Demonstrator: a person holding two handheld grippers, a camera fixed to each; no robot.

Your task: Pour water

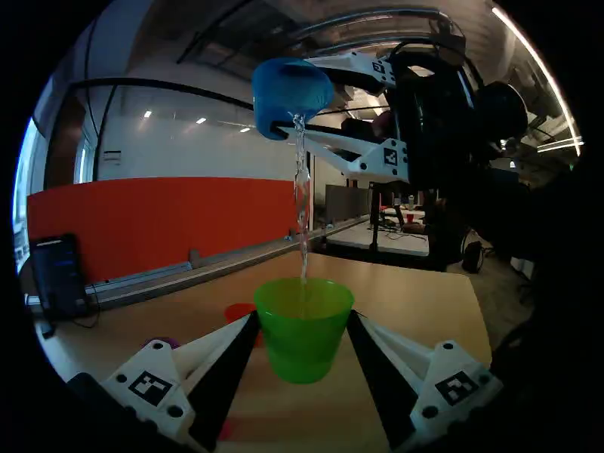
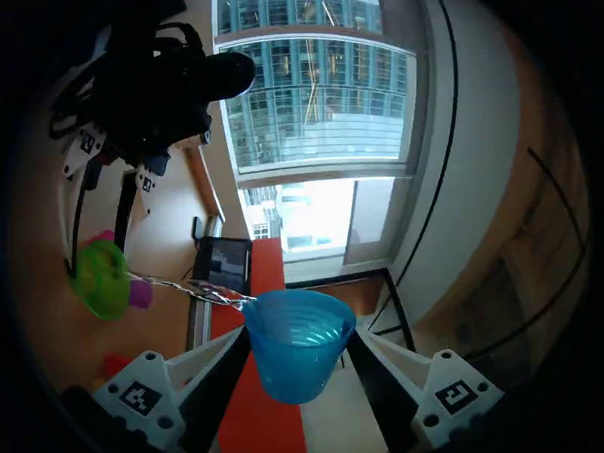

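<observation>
My left gripper (image 1: 303, 332) is shut on a green cup (image 1: 303, 340), held upright just above the wooden table (image 1: 423, 302). High above it, the right gripper (image 1: 343, 113) holds a blue cup (image 1: 289, 92) tipped on its side. A thin stream of water (image 1: 302, 211) falls from the blue cup's rim into the green cup. In the right gripper view, my right gripper (image 2: 300, 355) is shut on the blue cup (image 2: 297, 355). There the water stream (image 2: 189, 288) arcs across to the green cup (image 2: 100, 278), held in the left gripper (image 2: 106, 189).
A dark tablet (image 1: 59, 275) stands on the table's far left, and shows as the tablet (image 2: 224, 264) in the right gripper view. A red item (image 1: 240, 311) and a purple item (image 2: 140, 294) lie near the green cup. An orange wall panel (image 1: 166, 219) runs behind the table.
</observation>
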